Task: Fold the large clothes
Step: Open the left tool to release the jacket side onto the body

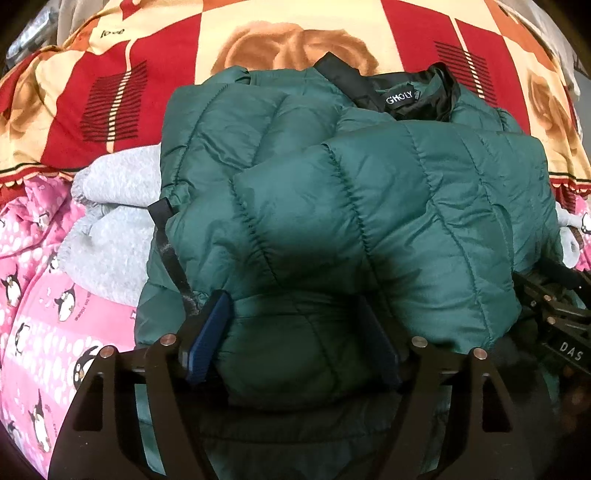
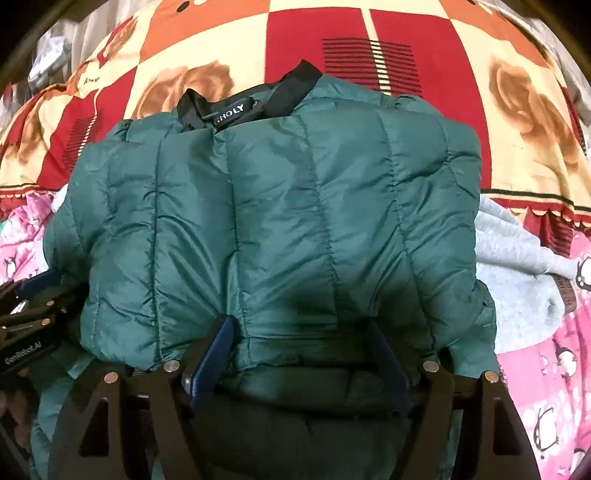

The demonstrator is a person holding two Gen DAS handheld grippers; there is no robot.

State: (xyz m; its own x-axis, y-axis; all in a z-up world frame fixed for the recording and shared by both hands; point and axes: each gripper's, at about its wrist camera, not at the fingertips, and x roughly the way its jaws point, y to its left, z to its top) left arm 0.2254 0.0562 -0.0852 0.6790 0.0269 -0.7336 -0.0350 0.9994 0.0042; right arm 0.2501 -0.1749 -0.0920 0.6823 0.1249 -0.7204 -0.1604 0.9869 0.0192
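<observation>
Green quilted puffer jacket (image 1: 332, 206), folded into a thick bundle, lies on a bed in front of both grippers. Its black collar (image 1: 417, 92) points away from the cameras and shows a black label reading "GHOLY" (image 2: 231, 110). One padded layer is folded over another, with stitched seams running across the top. A black strap (image 1: 168, 236) hangs along the jacket's left edge in the left wrist view.

At the jacket's near edge, the left gripper (image 1: 295, 343) has its two blue fingers (image 1: 210, 332) spread apart, one on each side of a puffed fold of green fabric. Whether the pads press on that fold cannot be told. The right gripper (image 2: 303, 358) stands the same way at the near hem, its blue fingers (image 2: 214, 354) wide with padded fabric bulging between them; whether it is gripping cannot be told either. Each gripper is visible at the edge of the other's view, close beside it.

Under the jacket's side lies a light grey fleecy garment (image 1: 114, 229). Beneath that is a pink fabric with a penguin print (image 1: 40, 295). Beyond the jacket spreads a red, cream and orange checked blanket (image 2: 314, 33) printed with large tan roses.
</observation>
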